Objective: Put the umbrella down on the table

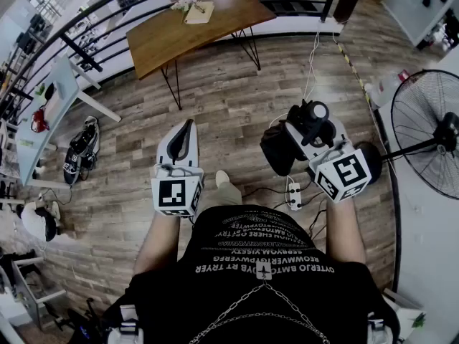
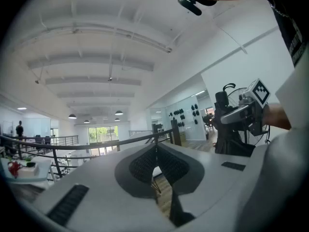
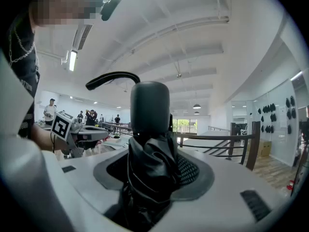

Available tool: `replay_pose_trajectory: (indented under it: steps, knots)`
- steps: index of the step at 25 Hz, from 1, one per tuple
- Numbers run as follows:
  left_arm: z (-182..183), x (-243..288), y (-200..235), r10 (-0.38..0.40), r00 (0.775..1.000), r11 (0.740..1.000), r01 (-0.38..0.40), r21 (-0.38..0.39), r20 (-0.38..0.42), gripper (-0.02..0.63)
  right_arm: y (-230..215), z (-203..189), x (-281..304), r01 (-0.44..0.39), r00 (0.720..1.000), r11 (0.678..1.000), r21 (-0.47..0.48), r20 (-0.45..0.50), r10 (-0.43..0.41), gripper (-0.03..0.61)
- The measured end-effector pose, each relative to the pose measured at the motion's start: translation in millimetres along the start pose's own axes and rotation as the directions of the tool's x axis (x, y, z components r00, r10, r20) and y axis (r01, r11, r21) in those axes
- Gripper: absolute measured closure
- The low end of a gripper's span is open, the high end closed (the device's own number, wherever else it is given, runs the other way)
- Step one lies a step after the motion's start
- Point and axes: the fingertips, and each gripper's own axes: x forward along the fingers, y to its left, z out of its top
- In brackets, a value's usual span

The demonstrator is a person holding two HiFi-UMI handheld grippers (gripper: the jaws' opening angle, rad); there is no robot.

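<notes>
Right gripper (image 3: 150, 172) is clamped on the folded black umbrella (image 3: 149, 111), pads biting the bunched canopy just below the hard handle. The fabric looks soft and slick and will likely squash and creep in the jaws. The stiff shaft inside probably carries the load, so a hold near the handle seems best. Looks light. Left gripper (image 2: 155, 166) has jaws together, nothing in them. Umbrella is up in the air — wooden table (image 1: 188, 33) sits well apart across the floor.
</notes>
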Motion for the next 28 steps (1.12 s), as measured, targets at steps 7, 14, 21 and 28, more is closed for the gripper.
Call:
replay_pose_trajectory:
  steps: [7, 14, 21, 28]
  knots:
    - [4, 8, -26, -0.06, 0.998, 0.997, 0.06, 0.044, 0.002, 0.583, -10, 0, -14, -0.008, 1.0, 1.0, 0.027, 0.024, 0.007, 0.336]
    - [-6, 24, -41, -0.086, 0.996, 0.996, 0.087, 0.016, -0.02, 0.583, -22, -15, -20, 0.01, 1.0, 1.0, 0.028, -0.006, -0.01, 0.336]
    - [-20, 33, -27, -0.09, 0.994, 0.996, 0.089, -0.019, -0.062, 0.583, -22, -16, -6, 0.002, 0.999, 0.999, 0.038, -0.04, 0.0, 0.336]
    - [-39, 47, 4, -0.062, 0.994, 0.998, 0.061, -0.019, -0.086, 0.583, -22, -22, 35, -0.026, 0.998, 0.998, 0.06, -0.055, 0.029, 0.336]
